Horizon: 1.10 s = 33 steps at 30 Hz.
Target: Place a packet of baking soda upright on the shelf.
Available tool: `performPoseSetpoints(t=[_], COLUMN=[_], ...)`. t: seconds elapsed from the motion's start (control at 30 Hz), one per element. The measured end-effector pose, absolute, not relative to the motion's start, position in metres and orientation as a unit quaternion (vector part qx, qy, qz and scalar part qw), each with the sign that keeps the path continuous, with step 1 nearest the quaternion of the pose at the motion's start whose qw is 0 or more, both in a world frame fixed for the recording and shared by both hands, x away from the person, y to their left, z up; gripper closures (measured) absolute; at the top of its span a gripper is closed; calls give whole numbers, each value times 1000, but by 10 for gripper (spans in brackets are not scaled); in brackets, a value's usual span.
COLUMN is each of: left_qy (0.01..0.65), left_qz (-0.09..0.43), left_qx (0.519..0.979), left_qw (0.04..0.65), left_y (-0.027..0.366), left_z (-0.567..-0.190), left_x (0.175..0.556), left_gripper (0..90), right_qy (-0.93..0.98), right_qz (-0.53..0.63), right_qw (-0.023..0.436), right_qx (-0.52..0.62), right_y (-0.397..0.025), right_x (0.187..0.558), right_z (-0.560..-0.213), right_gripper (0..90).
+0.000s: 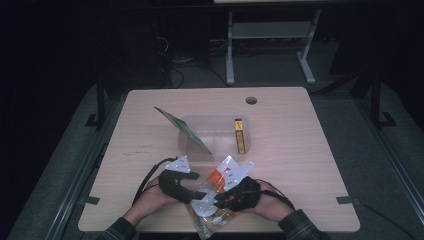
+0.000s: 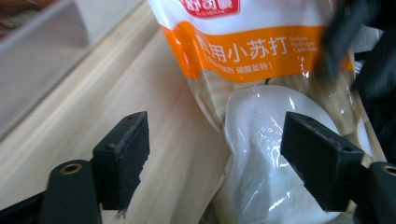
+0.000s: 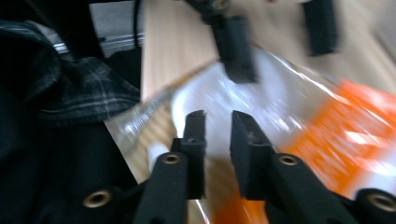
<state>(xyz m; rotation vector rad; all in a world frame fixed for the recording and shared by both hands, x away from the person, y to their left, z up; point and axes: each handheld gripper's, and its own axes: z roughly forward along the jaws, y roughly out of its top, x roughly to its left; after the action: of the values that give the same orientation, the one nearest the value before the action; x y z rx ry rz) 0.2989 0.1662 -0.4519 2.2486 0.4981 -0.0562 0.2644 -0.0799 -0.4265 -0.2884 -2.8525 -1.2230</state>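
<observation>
The clear plastic pouch with an orange-and-white label and white powder inside [image 1: 220,192] is lying at the near edge of the light wooden table [image 1: 300,165], in front of the clear plastic bin [image 1: 215,131]. The left gripper [image 2: 215,144] is hovering with jaws spread wide around the powder bulge, gripping nothing. The right gripper [image 3: 217,135] is nearly closing its jaws over the slick film, though whether they are pinching it is unclear. Judging from this, the thin film could be slipping free, or a hard squeeze could be splitting the pouch.
</observation>
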Motion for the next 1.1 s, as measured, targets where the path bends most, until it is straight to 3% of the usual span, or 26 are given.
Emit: performPoseSetpoints(t=[0.2, 0.4, 0.47, 0.6, 0.87, 1.1], left_qy=[193, 188, 180, 176, 182, 193], left_qz=[-54, -90, -86, -90, -79, -30], left_qx=[894, 891, 892, 891, 875, 849], left_qw=[400, 404, 407, 409, 442, 491], left_y=[156, 146, 145, 147, 160, 177], left_z=[-458, -460, -459, -458, -446, -425], left_x=[301, 302, 301, 300, 293, 285], left_gripper=[381, 555, 695, 869, 897, 899], right_qy=[-901, -883, -879, -873, -860, -835], right_qz=[-401, -416, -418, -425, -442, -486], right_qw=[-19, -38, -43, -48, -38, -8], right_qx=[-166, -217, -227, -234, -251, -258], right_y=[-122, -149, -153, -157, -164, -168], right_x=[265, 267, 268, 272, 276, 279], right_z=[-419, -416, -416, -415, -413, -407], right_gripper=[581, 511, 489, 449, 325, 254])
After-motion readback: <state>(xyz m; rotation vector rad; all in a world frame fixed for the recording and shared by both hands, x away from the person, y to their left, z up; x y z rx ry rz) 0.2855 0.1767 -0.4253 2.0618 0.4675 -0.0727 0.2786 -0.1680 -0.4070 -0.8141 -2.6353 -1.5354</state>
